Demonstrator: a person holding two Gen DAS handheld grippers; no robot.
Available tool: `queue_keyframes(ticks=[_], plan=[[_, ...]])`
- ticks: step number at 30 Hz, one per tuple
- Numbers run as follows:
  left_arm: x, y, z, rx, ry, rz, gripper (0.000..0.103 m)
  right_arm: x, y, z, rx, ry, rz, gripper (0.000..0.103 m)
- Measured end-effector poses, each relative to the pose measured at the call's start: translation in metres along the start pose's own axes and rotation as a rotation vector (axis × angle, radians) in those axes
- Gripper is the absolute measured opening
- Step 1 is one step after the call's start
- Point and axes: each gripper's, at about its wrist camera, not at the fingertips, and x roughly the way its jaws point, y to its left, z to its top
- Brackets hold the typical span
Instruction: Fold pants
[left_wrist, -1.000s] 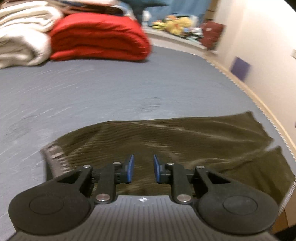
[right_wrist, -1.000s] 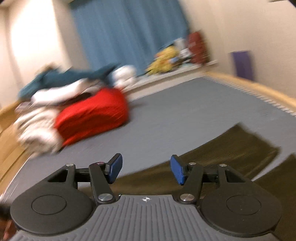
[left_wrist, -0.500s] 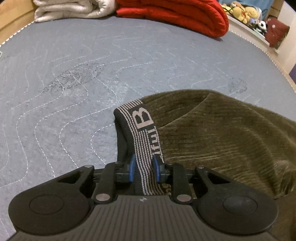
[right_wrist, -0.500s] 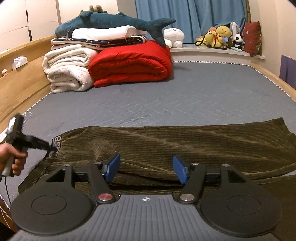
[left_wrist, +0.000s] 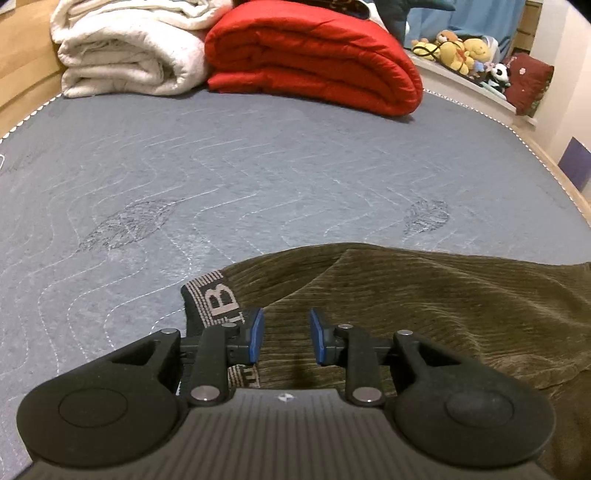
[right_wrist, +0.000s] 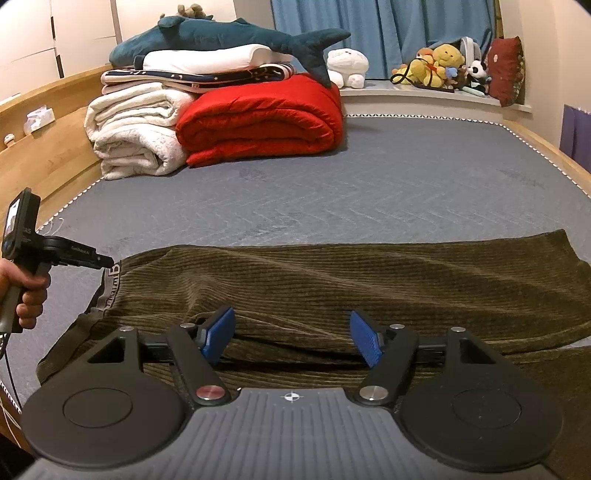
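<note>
On the grey mattress (right_wrist: 369, 192), olive pants (right_wrist: 332, 280) beneath both claws, left claw (left_wrist: 285, 335) narrowly parted, right claw (right_wrist: 291, 338) wide, both empty.

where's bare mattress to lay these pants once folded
The wide grey quilted mattress between the olive corduroy pants and the folded red duvet is bare. Crowded: far-left corner, where the rolled white blanket sits beside the duvet.

Pants (right_wrist: 332, 291), olive-brown ribbed corduroy: lying flat and lengthwise across grey quilted mattress (right_wrist: 332, 199), rumpling in soft ridges; dark waistband (left_wrist: 216, 301) with pale lettering sitting at left end, curling upward; leg ends reaching toward right edge, near-side layer folding under along front
</note>
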Motion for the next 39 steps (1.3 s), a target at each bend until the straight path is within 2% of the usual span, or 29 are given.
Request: queue_keyframes(ticks=[7,11,15,17,21,27,28,30,32,34,36,38,39], plan=[[0.011,0.011,0.0,-0.022,-0.002,0.001,0.03,-0.006,0.002,-0.001,0.011,-0.003,-0.009,0.072],[-0.006,0.03,0.01,-0.039,-0.079,0.004,0.03,-0.009,0.005,0.0,0.022,-0.004,-0.005,0.072],[-0.007,0.049,0.024,-0.082,-0.112,-0.065,0.03,-0.011,0.007,0.002,0.035,-0.013,0.008,0.073],[0.004,0.052,0.03,-0.057,-0.106,-0.063,0.03,-0.011,0.008,0.003,0.036,-0.015,0.017,0.073],[0.036,0.042,0.033,0.07,-0.073,-0.055,0.031,-0.012,0.011,0.002,0.004,-0.022,0.024,0.073],[0.082,0.025,0.034,0.188,-0.045,-0.104,0.06,-0.013,0.009,-0.001,-0.034,-0.02,0.012,0.073],[0.089,0.021,0.036,0.217,-0.043,-0.103,0.068,-0.014,0.006,-0.001,-0.034,-0.02,0.009,0.073],[0.1,0.012,0.039,0.274,-0.042,-0.082,0.077,-0.015,0.002,-0.001,-0.029,-0.018,0.001,0.073],[0.112,0.006,0.042,0.307,-0.029,-0.063,0.078,-0.016,-0.003,-0.001,-0.017,-0.018,-0.008,0.073],[0.124,0.004,0.044,0.321,0.007,-0.082,0.078,-0.018,-0.008,0.0,-0.005,-0.021,-0.014,0.073],[0.134,0.0,0.044,0.353,0.029,-0.075,0.076,-0.019,-0.013,0.001,0.004,-0.025,-0.022,0.073],[0.139,-0.002,0.043,0.366,0.052,-0.106,0.052,-0.02,-0.016,0.002,0.012,-0.029,-0.029,0.073],[0.139,-0.003,0.043,0.37,0.055,-0.137,0.027,-0.02,-0.019,0.003,0.02,-0.028,-0.031,0.074]])
